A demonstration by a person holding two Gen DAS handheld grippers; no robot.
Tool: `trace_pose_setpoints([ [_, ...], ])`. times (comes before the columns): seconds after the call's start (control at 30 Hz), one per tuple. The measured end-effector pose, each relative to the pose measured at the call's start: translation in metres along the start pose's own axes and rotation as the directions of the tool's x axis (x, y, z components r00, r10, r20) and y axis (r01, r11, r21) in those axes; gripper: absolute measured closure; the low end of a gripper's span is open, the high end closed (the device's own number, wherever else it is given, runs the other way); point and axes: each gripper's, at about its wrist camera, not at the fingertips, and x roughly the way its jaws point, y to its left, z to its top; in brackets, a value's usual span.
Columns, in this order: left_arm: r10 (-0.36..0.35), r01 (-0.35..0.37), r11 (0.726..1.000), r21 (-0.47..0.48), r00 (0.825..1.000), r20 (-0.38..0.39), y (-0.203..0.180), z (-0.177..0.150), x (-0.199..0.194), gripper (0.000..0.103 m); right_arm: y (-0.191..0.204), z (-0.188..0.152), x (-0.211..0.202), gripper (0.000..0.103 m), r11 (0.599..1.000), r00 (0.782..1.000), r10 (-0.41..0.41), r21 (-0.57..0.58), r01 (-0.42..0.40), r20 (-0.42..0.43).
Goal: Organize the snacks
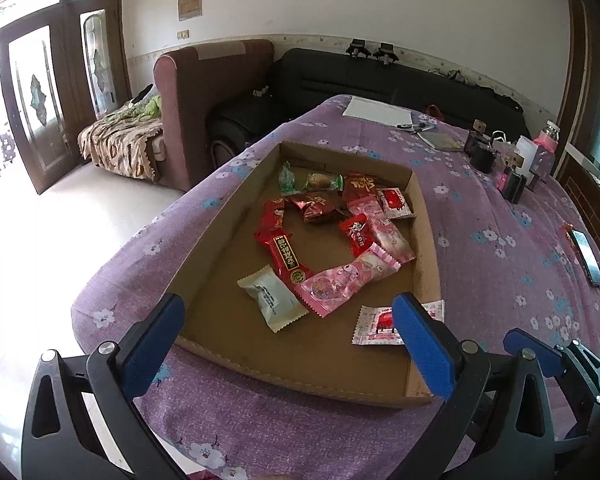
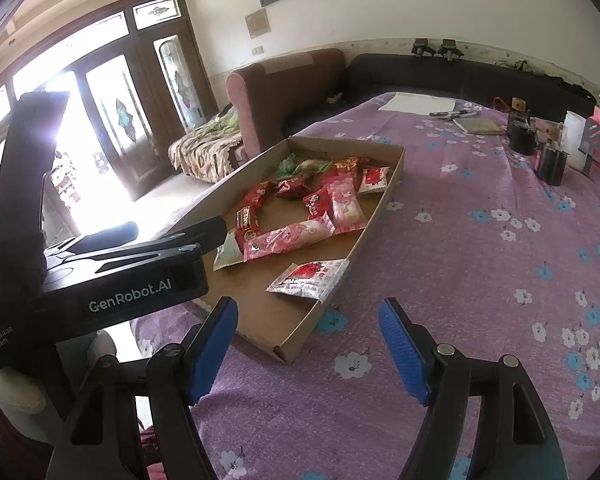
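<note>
While tilted down over the cardboard tray [image 1: 228, 216], left gripper [image 1: 300, 332] spread empty, right gripper [image 2: 308, 344] spread empty beside it

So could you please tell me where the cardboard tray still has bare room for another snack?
The cardboard tray is bare along its left wall and across the near end, in front of the white packet. The far right half is crowded with red and pink wrappers.
</note>
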Motion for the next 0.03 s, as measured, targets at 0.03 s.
trace_pose_setpoints([
  [0.03, -0.002, 0.002, 1.000, 0.001, 1.000, 0.000, -0.0005, 0.0009, 0.0001, 0.000, -0.0010, 0.0000, 0.0003, 0.028, 1.000, 1.000, -0.001, 0.001, 0.001, 0.001],
])
